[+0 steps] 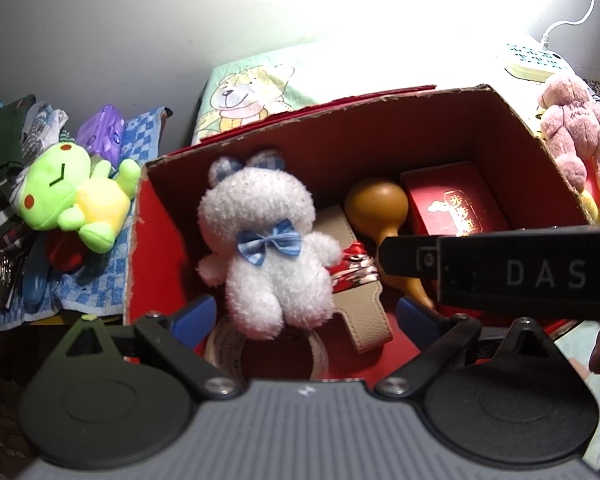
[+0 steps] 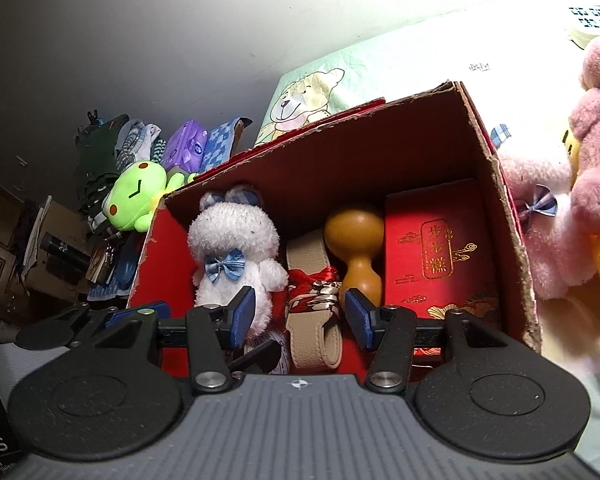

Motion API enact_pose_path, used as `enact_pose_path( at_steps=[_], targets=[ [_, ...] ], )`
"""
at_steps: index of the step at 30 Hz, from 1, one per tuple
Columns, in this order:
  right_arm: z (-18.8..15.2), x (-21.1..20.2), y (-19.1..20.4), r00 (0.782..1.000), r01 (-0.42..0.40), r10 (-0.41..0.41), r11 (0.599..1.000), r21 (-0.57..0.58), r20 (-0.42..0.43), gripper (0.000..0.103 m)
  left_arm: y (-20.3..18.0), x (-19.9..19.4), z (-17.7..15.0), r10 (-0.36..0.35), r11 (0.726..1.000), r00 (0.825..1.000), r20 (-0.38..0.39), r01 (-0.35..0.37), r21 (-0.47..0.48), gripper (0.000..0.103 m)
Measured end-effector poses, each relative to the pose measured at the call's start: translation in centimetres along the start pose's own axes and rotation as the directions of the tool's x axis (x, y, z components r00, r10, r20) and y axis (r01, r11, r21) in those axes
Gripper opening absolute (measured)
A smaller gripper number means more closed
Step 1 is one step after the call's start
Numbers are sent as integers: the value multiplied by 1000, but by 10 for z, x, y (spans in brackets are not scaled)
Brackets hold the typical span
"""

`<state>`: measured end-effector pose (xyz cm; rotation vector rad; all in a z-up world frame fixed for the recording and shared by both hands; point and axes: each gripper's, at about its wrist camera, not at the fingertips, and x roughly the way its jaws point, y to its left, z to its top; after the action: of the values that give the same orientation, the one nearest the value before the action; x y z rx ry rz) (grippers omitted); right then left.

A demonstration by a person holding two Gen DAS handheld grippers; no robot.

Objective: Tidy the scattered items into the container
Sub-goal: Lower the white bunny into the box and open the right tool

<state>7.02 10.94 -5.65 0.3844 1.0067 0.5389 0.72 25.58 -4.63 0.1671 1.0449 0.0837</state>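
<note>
My left tongs (image 1: pixel 306 312) gape wide over the near edge of the cardboard box (image 1: pixel 340 136), nothing between the pads; the white plush bunny (image 1: pixel 268 240) lies just past them, untouched. My right tongs (image 2: pixel 298 316) stand about half open, also empty, hovering above the tan strap (image 2: pixel 314 332) and the red patterned ribbon (image 2: pixel 312 294).

Box contents, left wrist view:
- bunny at 9 o'clock
- tan strap and ribbon at centre
- brown gourd (image 1: pixel 374 204) just right of centre
- red gift box (image 1: pixel 456 200) at 3 o'clock, gold characters on the lid

Obscured: a black bar marked "DAS" (image 1: pixel 512 272) cuts in from 3 o'clock and hides the gourd's lower half and the gift box's near edge. A roll of something pale (image 1: pixel 228 344) sits under the bunny's legs, mostly covered by it and by my tongs; can't identify it.

Outside the box:
- green frog plush (image 1: pixel 72 200) at 9 o'clock on a blue checked cloth (image 1: pixel 100 280)
- pink teddy (image 1: pixel 576 136) at 2 o'clock, cut off by the frame edge
- in the right wrist view, a pale pink plush (image 2: pixel 540 216) with a bow beside the teddy, half hidden by the box wall.

The clutter left of the frog is too dark to read.
</note>
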Motion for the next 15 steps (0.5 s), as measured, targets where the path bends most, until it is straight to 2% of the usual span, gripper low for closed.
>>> enact_pose_path(
  at_steps=[7,14,15],
  targets=[
    [-7,-4,-8,999,34,-34,999,5,8,54,-12,7,-4,-9,1000,1000,-16,9,9,98],
    [-15,-10,-7,998,50,-49,998,-26,36,49,-13,8,-6,-17,1000,1000,-16,17,-18,98],
    [-16,-11,-6,998,57,-56,998,-34,43,46,-13,7,-6,-17,1000,1000,-13,16,-20,98]
  ],
)
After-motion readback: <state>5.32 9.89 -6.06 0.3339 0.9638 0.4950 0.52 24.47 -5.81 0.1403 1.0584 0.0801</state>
